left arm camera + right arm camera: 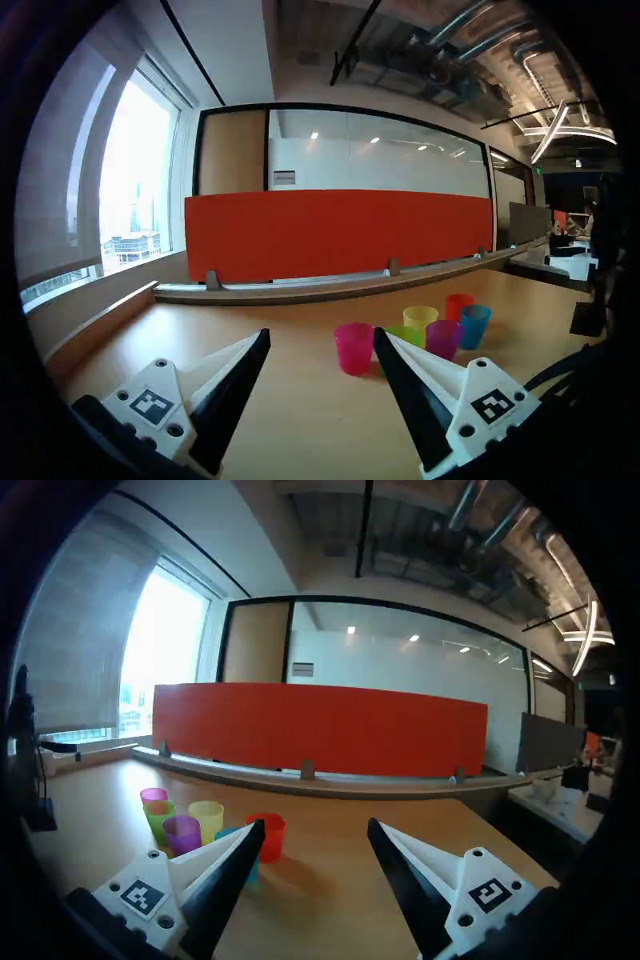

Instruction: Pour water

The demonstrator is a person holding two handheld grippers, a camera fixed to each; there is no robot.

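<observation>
Several small plastic cups stand in a cluster on the wooden table [304, 416]. In the left gripper view the pink cup [354, 347] is nearest, just right of centre between my fingers, with the yellow cup [420, 318], purple cup [443, 338], red cup [458, 306] and blue cup [474, 325] behind it. The green cup [402, 334] is partly hidden by my finger. My left gripper [320, 336] is open and holds nothing. In the right gripper view the cups sit at lower left: the red cup [270, 836], yellow cup [206, 819] and purple cup [182, 834]. My right gripper [314, 824] is open with nothing in it.
An orange divider panel [336, 232] runs along the table's far edge, with a glass wall behind it. A bright window [132, 192] is at the left. A dark object [588, 318] sits at the table's right edge. A black stand [28, 792] rises at the far left in the right gripper view.
</observation>
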